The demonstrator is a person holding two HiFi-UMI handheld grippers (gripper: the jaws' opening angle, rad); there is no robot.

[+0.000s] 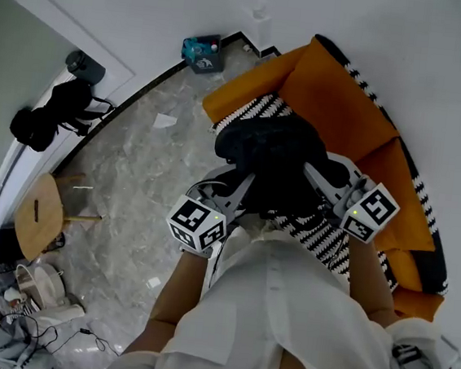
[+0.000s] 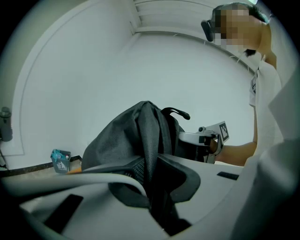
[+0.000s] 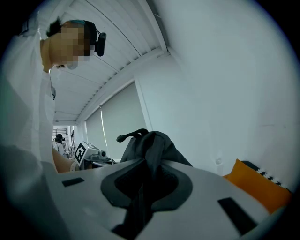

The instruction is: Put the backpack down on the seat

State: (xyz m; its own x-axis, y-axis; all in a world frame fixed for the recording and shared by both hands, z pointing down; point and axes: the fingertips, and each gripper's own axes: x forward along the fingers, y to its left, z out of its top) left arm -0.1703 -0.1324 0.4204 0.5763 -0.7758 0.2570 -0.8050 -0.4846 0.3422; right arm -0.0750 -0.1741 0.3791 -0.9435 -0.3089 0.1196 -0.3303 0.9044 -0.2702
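Note:
A black backpack [image 1: 275, 161] hangs in the air over the orange sofa [image 1: 337, 109], above its black-and-white striped seat cover [image 1: 259, 111]. My left gripper [image 1: 241, 187] is shut on a fold of the bag from the near left. My right gripper [image 1: 319, 179] is shut on it from the near right. In the left gripper view the backpack [image 2: 136, 136] rises out of my left gripper [image 2: 151, 176], with the right gripper's marker cube [image 2: 222, 131] behind. The right gripper view has backpack fabric [image 3: 151, 145] pinched in my right gripper [image 3: 144, 187]; an orange sofa corner [image 3: 258, 186] lies low right.
A round wooden side table [image 1: 37, 215] stands on the marble floor [image 1: 137, 178] at left. A black bag [image 1: 54, 112] leans by the wall, and a teal box [image 1: 201, 52] sits in the far corner. Clutter and cables [image 1: 32, 314] lie at bottom left.

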